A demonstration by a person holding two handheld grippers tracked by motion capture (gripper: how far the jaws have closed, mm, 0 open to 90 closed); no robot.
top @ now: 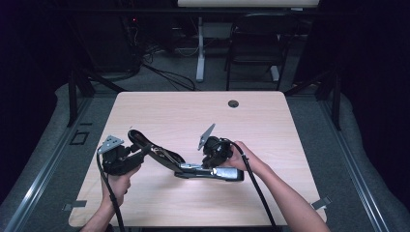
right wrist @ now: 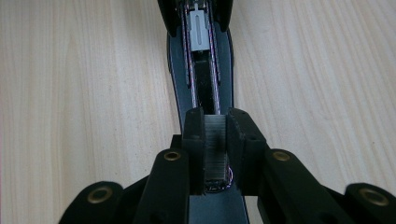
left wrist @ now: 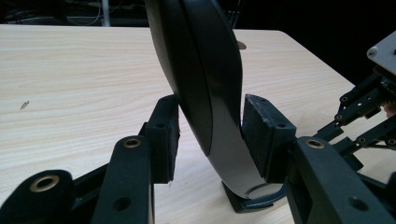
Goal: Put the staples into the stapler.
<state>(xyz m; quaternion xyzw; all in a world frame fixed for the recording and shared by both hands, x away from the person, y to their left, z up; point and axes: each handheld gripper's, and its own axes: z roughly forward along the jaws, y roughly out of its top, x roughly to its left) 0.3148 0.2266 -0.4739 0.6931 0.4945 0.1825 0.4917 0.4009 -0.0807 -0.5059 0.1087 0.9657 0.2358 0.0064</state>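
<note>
1. Stapler (top: 193, 166): a black one lies opened out on the counter (top: 193, 111), toward the near edge and about midway between the left and right edges, with a hand-held gripper at each end.
2. In the left gripper view, the left hand-held gripper (left wrist: 210, 135) has its two padded jaws on either side of the stapler's raised top arm (left wrist: 201, 70); the right pad touches the arm, the left pad sits just beside it.
3. In the high view that top arm (top: 140, 140) slants up and away toward the left, hinged back from the base.
4. The right hand-held gripper (right wrist: 215, 140) is clamped on a strip of staples (right wrist: 215, 149), held directly over the open staple channel (right wrist: 204, 70) of the base.
5. The base (top: 212, 172) lies flat on the counter, pointing toward the right edge.
6. Beyond the far edge, a folding chair (top: 256, 43) and a table leg (top: 200, 48) stand on the floor.
</note>
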